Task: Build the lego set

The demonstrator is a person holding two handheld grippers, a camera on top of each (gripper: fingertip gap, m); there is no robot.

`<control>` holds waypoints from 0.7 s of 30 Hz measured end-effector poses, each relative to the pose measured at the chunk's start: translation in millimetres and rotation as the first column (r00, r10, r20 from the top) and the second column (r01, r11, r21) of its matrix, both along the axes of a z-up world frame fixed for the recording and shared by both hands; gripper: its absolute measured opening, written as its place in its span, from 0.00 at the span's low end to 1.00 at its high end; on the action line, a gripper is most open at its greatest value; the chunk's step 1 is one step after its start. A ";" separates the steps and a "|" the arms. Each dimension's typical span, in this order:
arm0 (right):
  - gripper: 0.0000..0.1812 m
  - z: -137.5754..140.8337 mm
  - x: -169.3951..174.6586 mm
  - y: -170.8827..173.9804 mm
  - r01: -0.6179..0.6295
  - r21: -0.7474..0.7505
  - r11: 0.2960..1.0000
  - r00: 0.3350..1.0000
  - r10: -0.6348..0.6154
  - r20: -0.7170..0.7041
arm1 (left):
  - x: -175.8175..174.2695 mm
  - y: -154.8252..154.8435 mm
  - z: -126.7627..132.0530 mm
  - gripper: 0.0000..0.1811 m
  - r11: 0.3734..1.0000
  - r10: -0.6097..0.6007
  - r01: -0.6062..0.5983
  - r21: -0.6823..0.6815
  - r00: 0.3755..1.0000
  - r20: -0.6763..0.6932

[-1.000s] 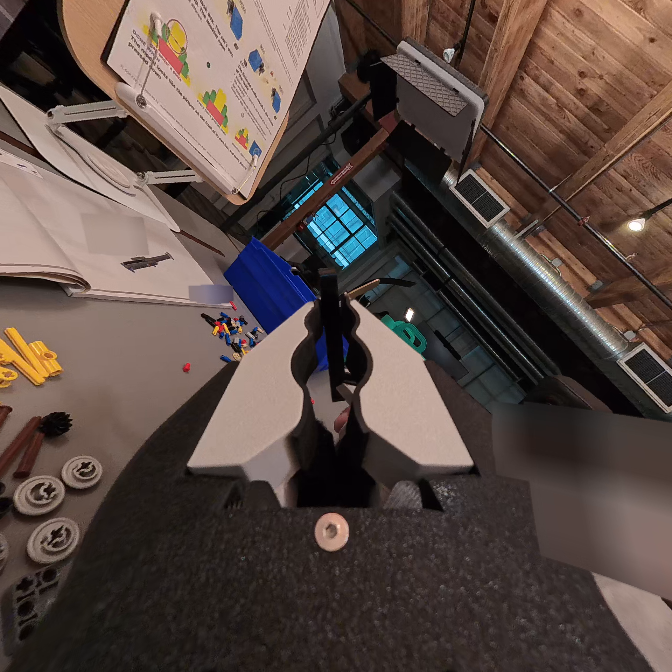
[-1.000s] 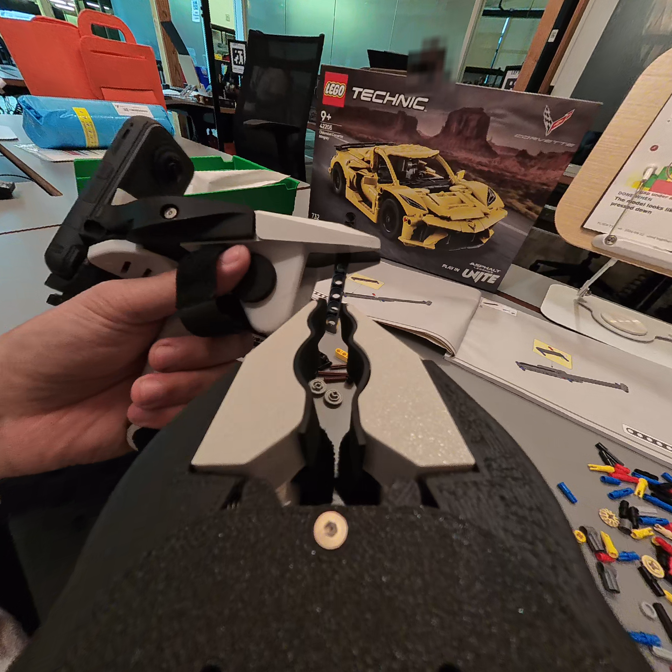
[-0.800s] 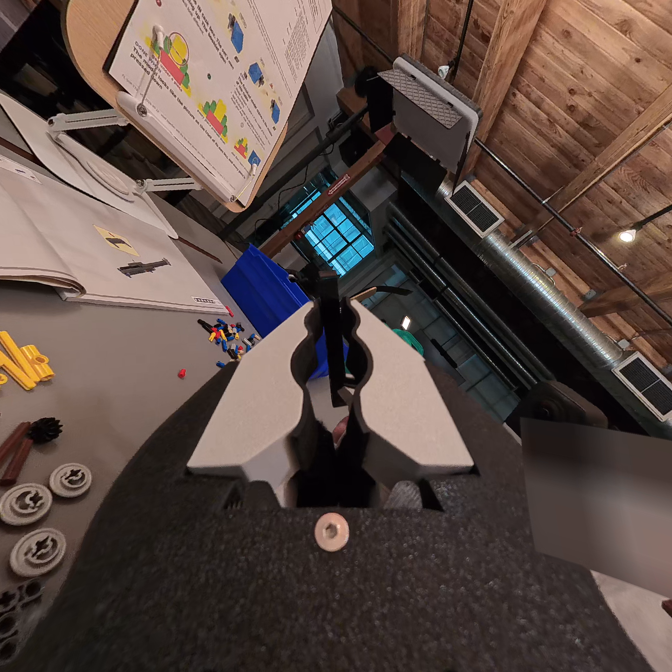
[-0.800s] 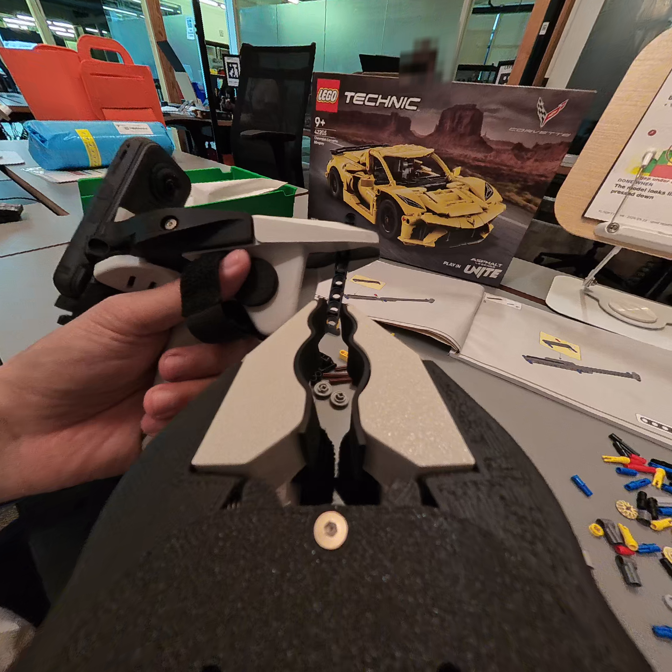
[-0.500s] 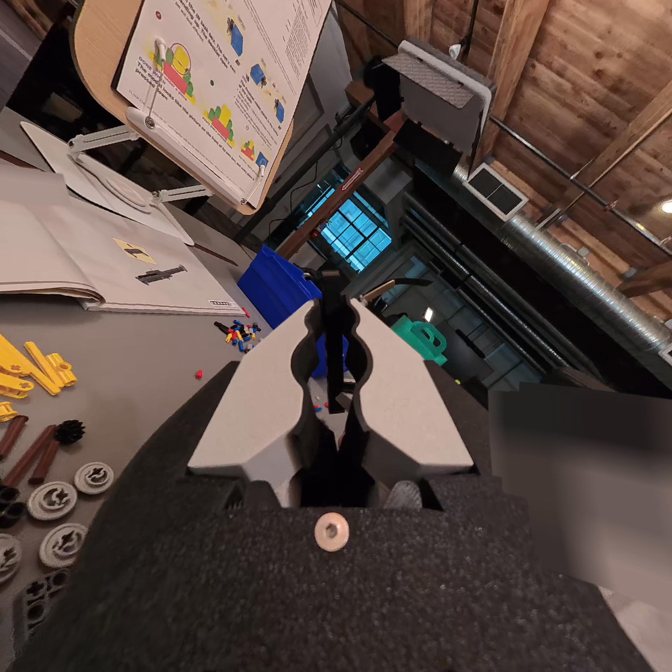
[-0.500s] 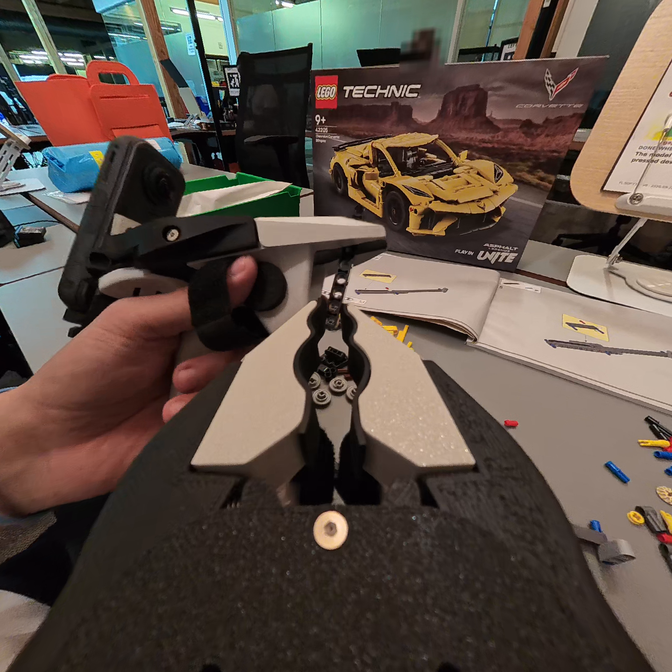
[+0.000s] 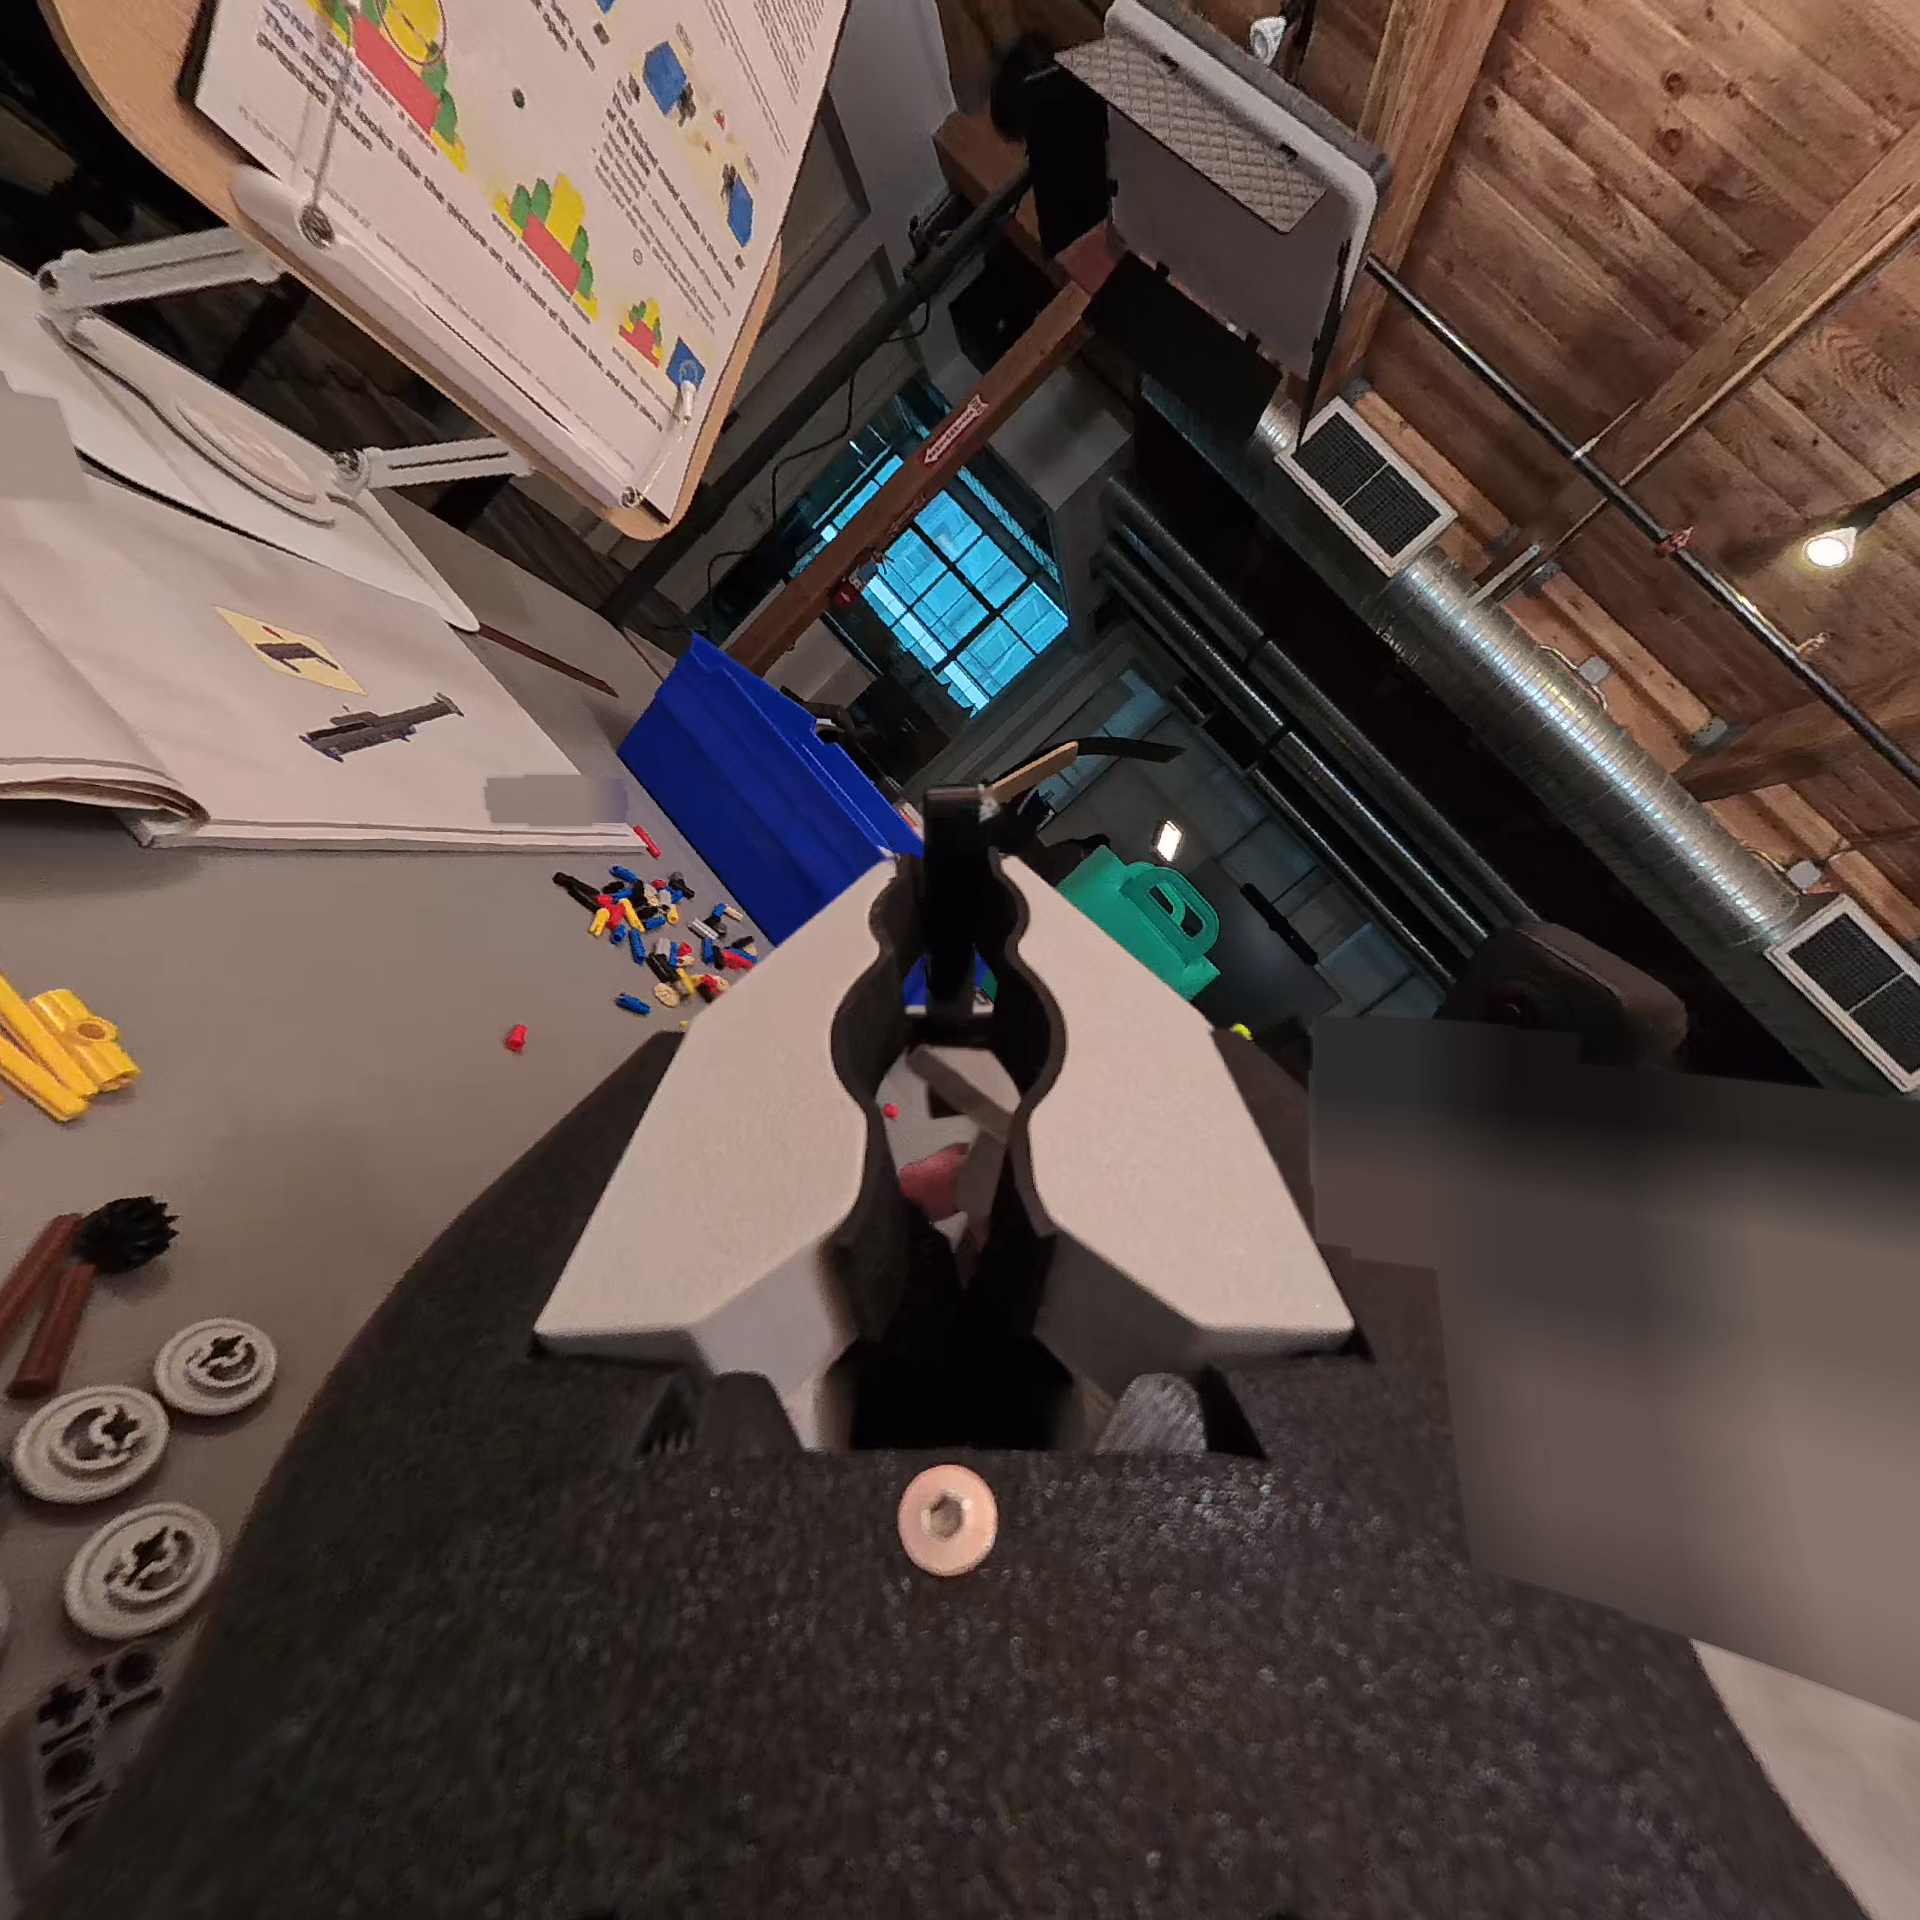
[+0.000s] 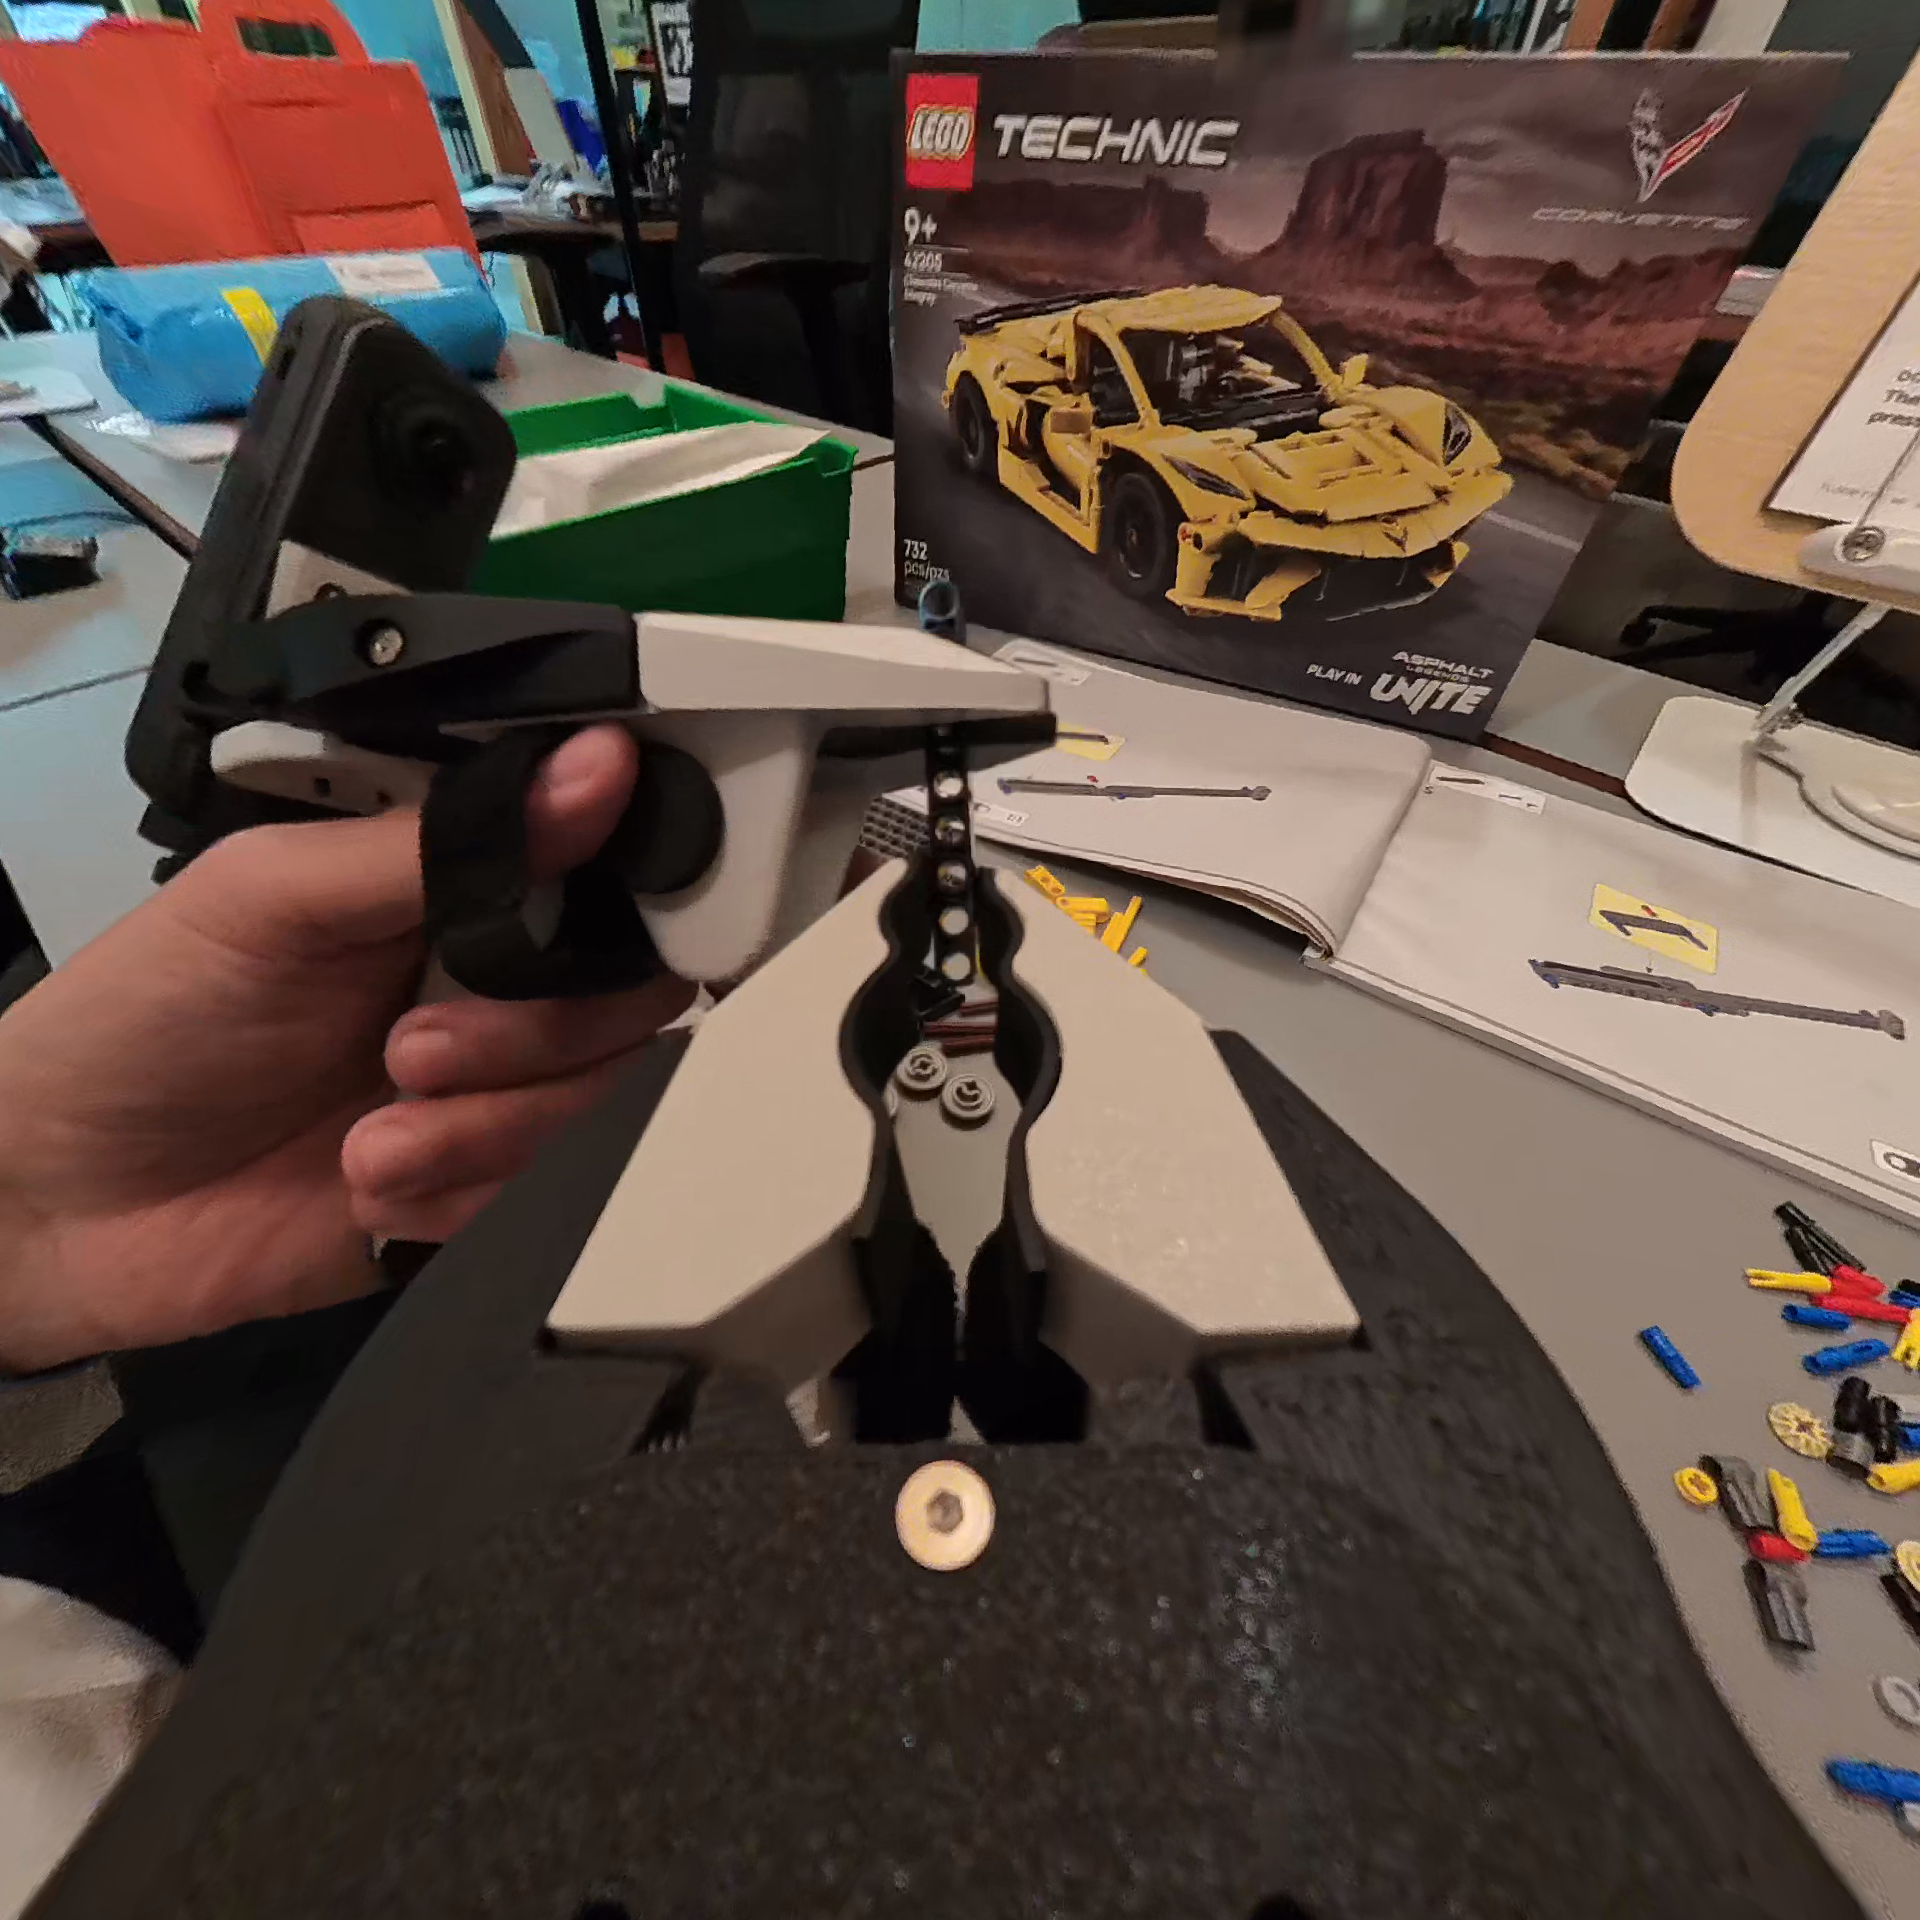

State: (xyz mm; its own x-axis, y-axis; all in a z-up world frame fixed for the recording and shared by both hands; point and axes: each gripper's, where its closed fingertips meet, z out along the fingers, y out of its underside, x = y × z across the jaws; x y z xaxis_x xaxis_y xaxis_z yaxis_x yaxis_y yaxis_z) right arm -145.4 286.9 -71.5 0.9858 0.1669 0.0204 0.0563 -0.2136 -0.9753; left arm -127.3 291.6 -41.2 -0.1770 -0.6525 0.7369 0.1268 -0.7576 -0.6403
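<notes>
A long black Technic beam with holes [image 8: 943,821] stands upright above the grey table, held by both grippers. My right gripper [image 8: 948,899] is shut on its lower part. My left gripper [image 8: 1023,717], held in a person's hand [image 8: 208,1049], is shut on the beam's top end from the left. In the left wrist view the beam [image 7: 948,894] shows edge-on between the shut fingertips of my left gripper [image 7: 951,883]. Part of the right gripper's grey finger [image 7: 961,1086] shows through the gap below.
The set's box [image 8: 1299,343] and open instruction booklet [image 8: 1455,935] lie behind. Small coloured pins [image 8: 1829,1434] are scattered at right. Grey discs [image 7: 114,1444], brown axles [image 7: 47,1320] and yellow pieces [image 7: 57,1049] lie left. There are also a green bin [image 8: 675,520], a blue bin [image 7: 748,790] and a sheet stand [image 7: 499,208].
Both grippers have stayed shut on the black beam. The pair has shifted a little over the table, so the background has slid in both views.
</notes>
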 end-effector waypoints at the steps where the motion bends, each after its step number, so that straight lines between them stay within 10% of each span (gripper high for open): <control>1: 0.04 1.0 -0.6 -0.4 -0.001 -0.002 1.000 1.000 0.001 -0.009 | -0.9 1.4 -0.4 0.04 1.000 0.012 -0.012 0.008 1.000 -0.003; 21: 0.04 -5.5 3.0 -2.0 0.110 0.001 0.994 0.994 -0.110 -0.025 | -5.4 7.8 -4.4 0.03 0.983 0.158 -0.150 0.104 0.985 -0.068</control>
